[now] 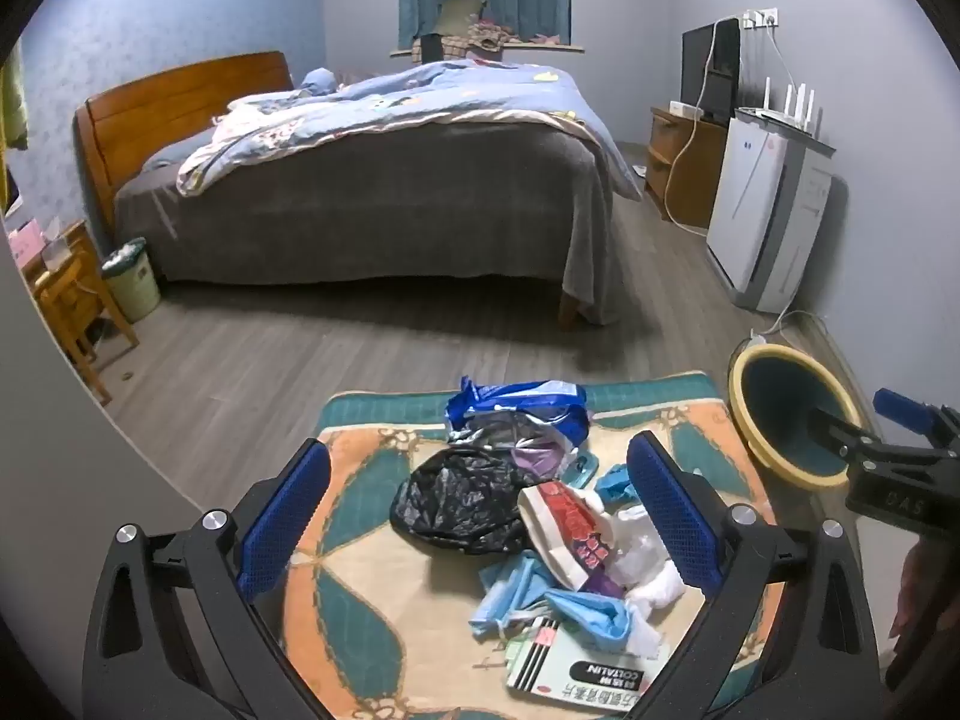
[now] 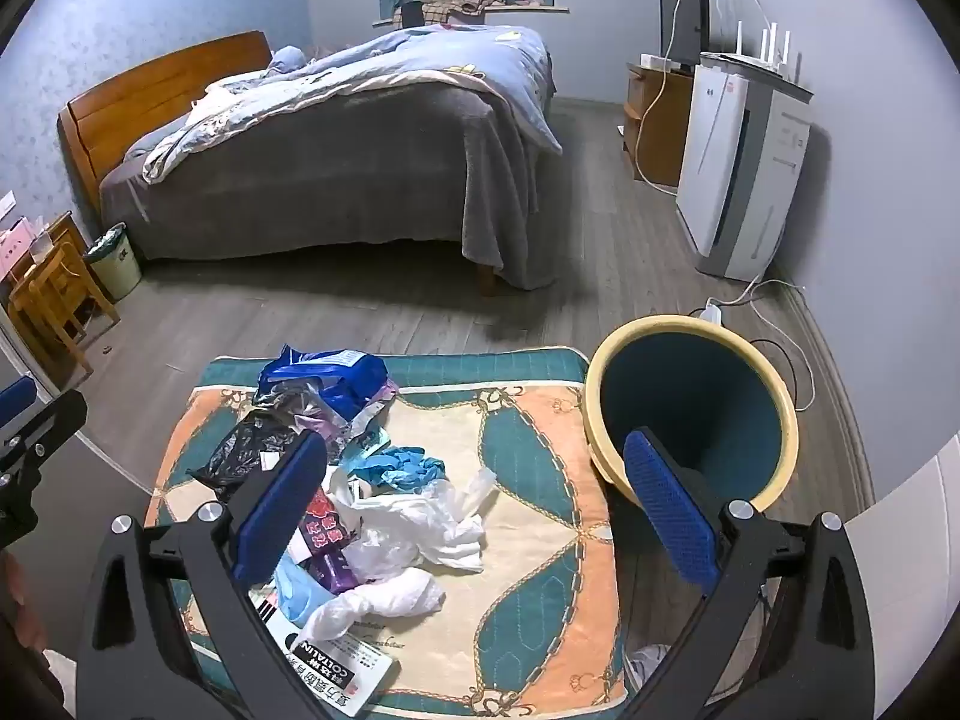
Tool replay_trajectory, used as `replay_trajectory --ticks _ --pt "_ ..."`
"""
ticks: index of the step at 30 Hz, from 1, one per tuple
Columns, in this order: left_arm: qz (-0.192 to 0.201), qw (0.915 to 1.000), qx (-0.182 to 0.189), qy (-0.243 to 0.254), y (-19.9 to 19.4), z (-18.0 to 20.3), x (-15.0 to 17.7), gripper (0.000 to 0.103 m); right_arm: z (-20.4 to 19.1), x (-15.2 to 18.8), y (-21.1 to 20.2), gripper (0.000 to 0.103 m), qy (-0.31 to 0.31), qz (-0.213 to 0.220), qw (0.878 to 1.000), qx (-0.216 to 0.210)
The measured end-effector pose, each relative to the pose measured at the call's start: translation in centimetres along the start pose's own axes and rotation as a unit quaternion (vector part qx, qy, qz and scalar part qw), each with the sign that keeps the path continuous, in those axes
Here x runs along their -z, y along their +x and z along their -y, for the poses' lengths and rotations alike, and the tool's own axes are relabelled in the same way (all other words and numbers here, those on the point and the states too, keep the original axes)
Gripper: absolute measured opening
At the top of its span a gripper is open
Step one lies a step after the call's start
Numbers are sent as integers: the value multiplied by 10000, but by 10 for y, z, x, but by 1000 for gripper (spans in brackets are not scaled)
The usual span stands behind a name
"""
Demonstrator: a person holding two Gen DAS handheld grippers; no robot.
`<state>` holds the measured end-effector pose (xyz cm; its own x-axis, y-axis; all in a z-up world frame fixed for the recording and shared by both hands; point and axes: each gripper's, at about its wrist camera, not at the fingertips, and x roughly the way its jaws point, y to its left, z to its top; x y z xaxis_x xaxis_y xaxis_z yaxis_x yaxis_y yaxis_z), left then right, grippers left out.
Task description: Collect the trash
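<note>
Both the left gripper (image 1: 480, 522) and right gripper (image 2: 477, 510) hover spread apart and empty over light, crumpling trash (image 2: 396, 528) mid-rug (image 2: 540, 570), best pinched at bunched folds, bin (image 2: 690, 408) at the rug's right edge

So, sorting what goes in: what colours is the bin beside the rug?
The bin has a pale yellow rim and a dark teal inside, clearest in the right wrist view.

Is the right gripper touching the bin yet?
Cannot tell. In the right wrist view the right gripper is open, one finger overlapping the bin rim, with no clear gap or contact.
</note>
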<state>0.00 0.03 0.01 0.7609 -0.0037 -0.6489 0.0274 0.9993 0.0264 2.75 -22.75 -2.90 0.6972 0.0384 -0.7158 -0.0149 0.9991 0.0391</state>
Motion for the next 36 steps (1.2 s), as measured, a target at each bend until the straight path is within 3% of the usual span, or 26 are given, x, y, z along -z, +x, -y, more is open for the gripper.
replay_trajectory --ticks 36 --pt "-24 10000 -51 29 6 3 6 98 -1 1 -1 98 -39 17 9999 99"
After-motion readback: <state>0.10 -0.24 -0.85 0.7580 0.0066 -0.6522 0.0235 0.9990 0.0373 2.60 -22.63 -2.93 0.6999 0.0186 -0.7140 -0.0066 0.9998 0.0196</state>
